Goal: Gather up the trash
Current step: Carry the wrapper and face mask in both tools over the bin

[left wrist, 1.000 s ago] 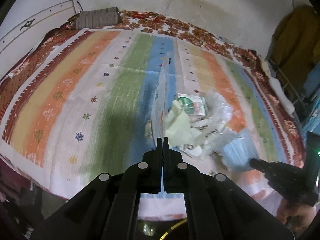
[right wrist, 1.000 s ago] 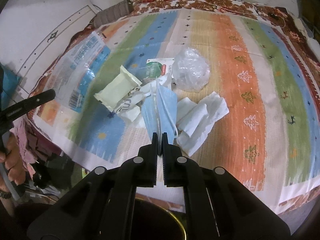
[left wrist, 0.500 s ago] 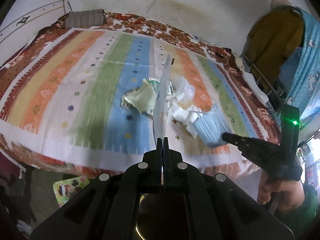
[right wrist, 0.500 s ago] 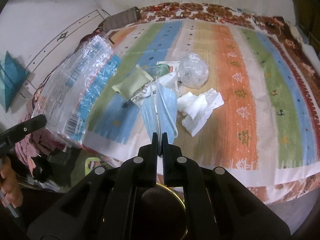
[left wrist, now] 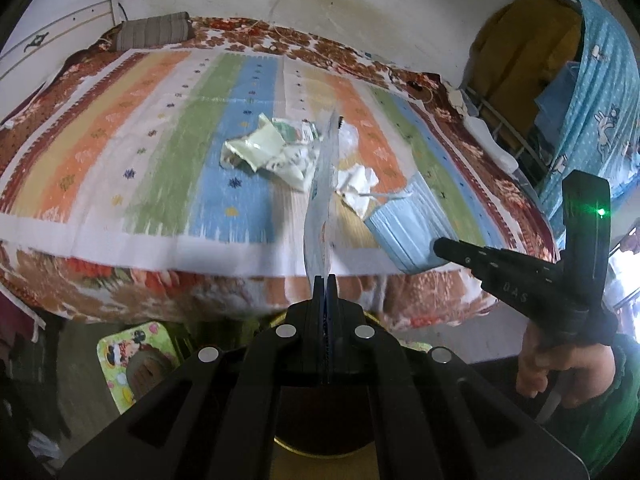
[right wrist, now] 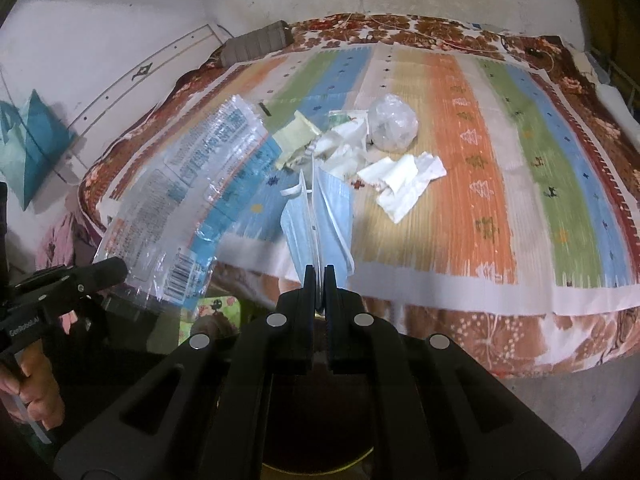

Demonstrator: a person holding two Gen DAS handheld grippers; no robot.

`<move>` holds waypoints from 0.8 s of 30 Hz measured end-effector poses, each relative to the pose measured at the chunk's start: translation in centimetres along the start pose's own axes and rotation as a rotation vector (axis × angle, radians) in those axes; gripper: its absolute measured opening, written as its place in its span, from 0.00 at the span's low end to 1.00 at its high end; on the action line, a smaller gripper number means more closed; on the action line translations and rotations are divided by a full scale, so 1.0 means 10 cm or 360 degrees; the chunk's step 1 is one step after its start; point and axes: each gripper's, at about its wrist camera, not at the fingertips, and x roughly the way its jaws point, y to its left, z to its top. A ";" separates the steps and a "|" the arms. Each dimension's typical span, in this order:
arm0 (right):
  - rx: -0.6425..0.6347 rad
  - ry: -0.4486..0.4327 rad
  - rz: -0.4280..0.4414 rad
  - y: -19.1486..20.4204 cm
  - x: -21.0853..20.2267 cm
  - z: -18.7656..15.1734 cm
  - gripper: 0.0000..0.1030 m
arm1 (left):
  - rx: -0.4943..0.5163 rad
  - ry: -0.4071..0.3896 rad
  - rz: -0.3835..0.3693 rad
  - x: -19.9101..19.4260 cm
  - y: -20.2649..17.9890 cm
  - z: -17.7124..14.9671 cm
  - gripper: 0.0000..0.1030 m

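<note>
My left gripper [left wrist: 325,278] is shut on a clear printed plastic wrapper [left wrist: 322,200], seen edge-on here and broadside in the right wrist view as the wrapper [right wrist: 192,200], pinched by the left gripper [right wrist: 120,270]. My right gripper [right wrist: 319,270] is shut on a blue face mask [right wrist: 320,216]; the left wrist view shows the mask [left wrist: 404,224] hanging from the right gripper [left wrist: 438,245]. Both hang in front of the bed's near edge. On the striped bedspread [right wrist: 460,152] lie a pale yellow packet [right wrist: 298,132], a clear plastic bag [right wrist: 392,122] and crumpled white tissue [right wrist: 404,176].
A dark round bin with a gold rim [right wrist: 316,460] sits below my grippers. A cartoon-printed stool [left wrist: 136,356] stands on the floor by the bed. A grey pillow [left wrist: 156,32] lies at the far corner. Blue cloth [left wrist: 592,92] hangs at the right.
Both grippers have drawn back from the trash pile to beyond the bed's near edge, carrying the wrapper and the mask. The floor, the stool and the bin have come into view.
</note>
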 end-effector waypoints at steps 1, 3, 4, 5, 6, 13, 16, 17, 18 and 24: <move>0.0004 0.0002 0.0004 0.01 -0.01 -0.04 0.03 | -0.0004 0.0011 -0.0003 0.00 0.00 -0.06 0.00; 0.0006 0.0013 0.0010 0.03 -0.03 -0.15 0.03 | -0.0016 0.0030 -0.0011 -0.01 0.00 -0.17 0.00; 0.0002 0.0014 0.0005 0.05 -0.03 -0.19 0.03 | -0.0018 0.0042 -0.0015 -0.01 -0.01 -0.24 0.00; -0.0009 0.0023 -0.0007 0.06 -0.04 -0.26 0.03 | -0.0020 0.0051 -0.0015 -0.02 -0.01 -0.29 0.00; -0.0024 0.0035 -0.0019 0.08 -0.04 -0.33 0.03 | -0.0023 0.0059 -0.0017 -0.02 -0.01 -0.34 0.00; -0.0060 0.0090 -0.0044 0.15 -0.05 -0.62 0.03 | 0.0001 0.0119 0.0021 -0.03 -0.10 -0.64 0.00; -0.0057 0.0104 -0.0041 0.16 -0.06 -0.72 0.03 | -0.0025 0.0110 0.0022 -0.06 -0.09 -0.75 0.00; -0.0057 0.0109 -0.0039 0.17 -0.06 -0.76 0.03 | -0.0029 0.0112 0.0022 -0.07 -0.09 -0.77 0.00; -0.0057 0.0112 -0.0039 0.18 -0.07 -0.78 0.03 | -0.0027 0.0124 0.0024 -0.05 -0.10 -0.81 0.00; -0.0046 0.0136 -0.0027 0.21 -0.09 -0.98 0.03 | 0.0000 0.0206 0.0015 0.04 -0.15 -0.95 0.00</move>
